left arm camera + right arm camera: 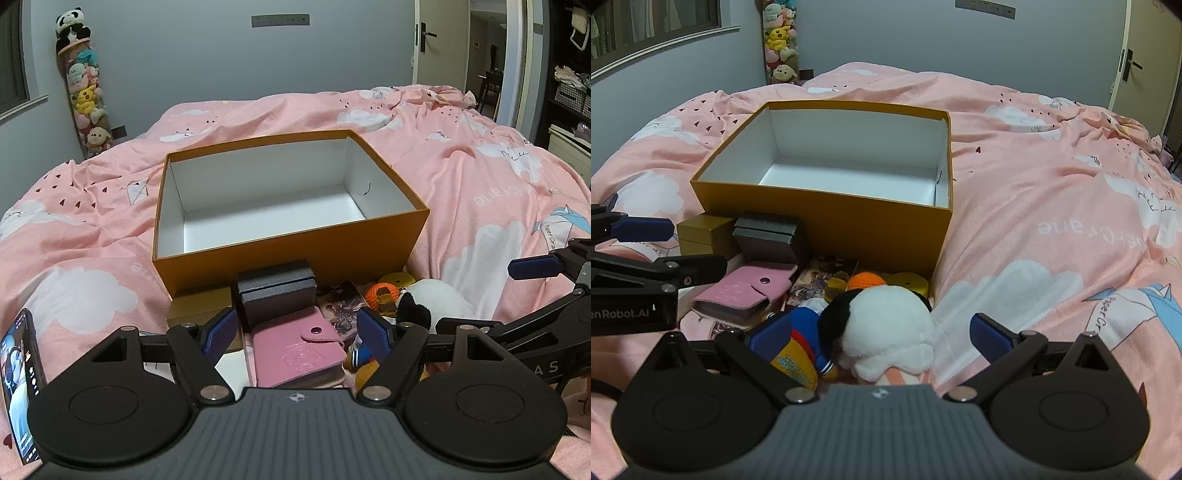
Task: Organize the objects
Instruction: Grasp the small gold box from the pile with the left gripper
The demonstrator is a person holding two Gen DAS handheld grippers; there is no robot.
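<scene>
The plush toy (886,332), soft and light, should squash safely if pinched across its white body between the right claw (882,338)'s spread jaws; the left claw (297,338) also gapes, over the pink wallet (299,354).

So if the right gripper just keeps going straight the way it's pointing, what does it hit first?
Most likely the white plush toy, lying between the open right gripper fingers; depth is hard to judge.

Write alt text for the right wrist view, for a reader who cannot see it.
An open right claw hovers over a white and black plush toy on a pink bedspread, not gripping it. Behind it stands an empty orange box, white inside, with a pink wallet, a black box and a gold box in front. The open left claw enters at left.
</scene>
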